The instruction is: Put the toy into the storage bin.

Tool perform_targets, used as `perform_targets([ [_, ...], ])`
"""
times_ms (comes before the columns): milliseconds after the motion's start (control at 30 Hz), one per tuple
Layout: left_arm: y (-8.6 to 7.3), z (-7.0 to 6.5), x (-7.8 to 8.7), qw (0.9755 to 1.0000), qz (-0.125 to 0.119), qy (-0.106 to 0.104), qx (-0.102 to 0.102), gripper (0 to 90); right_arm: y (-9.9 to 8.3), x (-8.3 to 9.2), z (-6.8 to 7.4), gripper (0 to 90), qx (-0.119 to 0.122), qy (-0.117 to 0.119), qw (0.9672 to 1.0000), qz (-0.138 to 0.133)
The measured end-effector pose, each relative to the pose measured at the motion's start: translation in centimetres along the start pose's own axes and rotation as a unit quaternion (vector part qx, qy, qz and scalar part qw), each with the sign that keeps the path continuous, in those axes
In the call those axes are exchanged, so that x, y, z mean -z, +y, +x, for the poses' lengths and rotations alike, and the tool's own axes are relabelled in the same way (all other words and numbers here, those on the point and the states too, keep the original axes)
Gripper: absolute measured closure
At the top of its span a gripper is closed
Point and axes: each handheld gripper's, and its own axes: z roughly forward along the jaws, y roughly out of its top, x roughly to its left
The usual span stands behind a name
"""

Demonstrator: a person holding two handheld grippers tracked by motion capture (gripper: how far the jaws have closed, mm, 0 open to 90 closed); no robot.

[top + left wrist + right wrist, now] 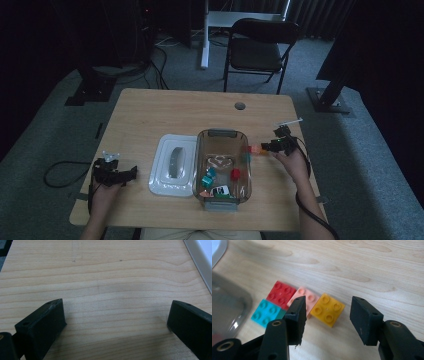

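Behind one jaw, pink brick (308, 298) half hidden.

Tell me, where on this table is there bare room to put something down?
The far half of the table, behind the white lid and clear bin, is bare, as is the left side around the left hand-held gripper. Right of the bin it is crowded: bricks beneath the right hand-held gripper.

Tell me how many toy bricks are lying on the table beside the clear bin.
4, clustered together: red brick, teal brick nearest the bin, pink brick, yellow brick. Others may be hidden.
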Motion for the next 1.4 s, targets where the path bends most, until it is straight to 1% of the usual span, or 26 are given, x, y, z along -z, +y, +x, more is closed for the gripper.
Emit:
perform_targets([
  [133, 0.0, 0.0, 0.0, 1.0, -0.001, 0.0, 0.001, 2.0, 0.2, -1.0, -0.2, 46.5, -0.005, -0.009, 0.9999, 0.005],
  [200, 0.0, 0.0, 0.0, 1.0, 0.0, 0.0, 0.001, 2.0, 0.2, -1.4, -0.3, 46.6, -0.009, -0.008, 0.9999, 0.007],
  [267, 0.0, 0.0, 0.0, 1.0, 0.0, 0.0, 0.0, 2.0, 0.3, -1.7, -0.3, 46.6, -0.012, -0.004, 0.9999, 0.009],
  [433, 0.0, 0.0, 0.0, 1.0, 0.0, 0.0, 0.001, 2.0, 0.2, -2.3, -0.4, 46.9, -0.013, -0.015, 0.9996, 0.018],
  [467, 0.0, 0.0, 0.0, 1.0, 0.0, 0.0, 0.0, 2.0, 0.2, -2.4, -0.5, 47.1, -0.015, -0.014, 0.9996, 0.019],
  [500, 0.0, 0.0, 0.0, 1.0, 0.0, 0.0, 0.001, 2.0, 0.2, -2.4, -0.6, 47.1, -0.018, -0.011, 0.9996, 0.017],
  [567, 0.0, 0.0, 0.0, 1.0, 0.0, 0.0, 0.001, 2.0, 0.2, -2.3, -0.8, 47.2, -0.023, -0.015, 0.9995, 0.018],
  [633, 0.0, 0.0, 0.0, 1.0, -0.001, 0.0, 0.0, 2.0, 0.2, -2.3, -1.1, 47.2, -0.023, -0.014, 0.9995, 0.019],
  [1000, 0.0, 0.0, 0.0, 1.0, 0.0, 0.0, 0.0, 2.0, -0.7, -1.2, -2.9, 47.2, -0.042, -0.032, 0.9983, 0.024],
  [1033, 0.0, 0.0, 0.0, 1.0, 0.0, 0.0, 0.0, 2.0, -0.7, -1.0, -3.0, 47.2, -0.04, -0.033, 0.9984, 0.022],
  [1067, 0.0, 0.0, 0.0, 1.0, 0.0, 0.0, 0.0, 2.0, -0.8, -0.9, -3.1, 47.2, -0.036, -0.028, 0.9988, 0.016],
  [1100, 0.0, 0.0, 0.0, 1.0, 0.0, 0.0, 0.0, 2.0, -0.8, -0.8, -3.1, 47.2, -0.035, -0.024, 0.999, 0.015],
  [1133, 0.0, 0.0, 0.0, 1.0, 0.0, 0.0, 0.0, 2.0, -0.8, -0.7, -3.1, 47.2, -0.032, -0.026, 0.999, 0.015],
  [1233, 0.0, 0.0, 0.0, 1.0, 0.0, 0.0, 0.0, 2.0, -0.6, -0.8, -2.9, 46.9, -0.023, -0.021, 0.9993, 0.021],
  [1400, 0.0, 0.0, 0.0, 1.0, 0.0, 0.0, 0.0, 2.0, -0.5, -1.6, -2.5, 46.4, -0.006, -0.024, 0.999, 0.037],
])
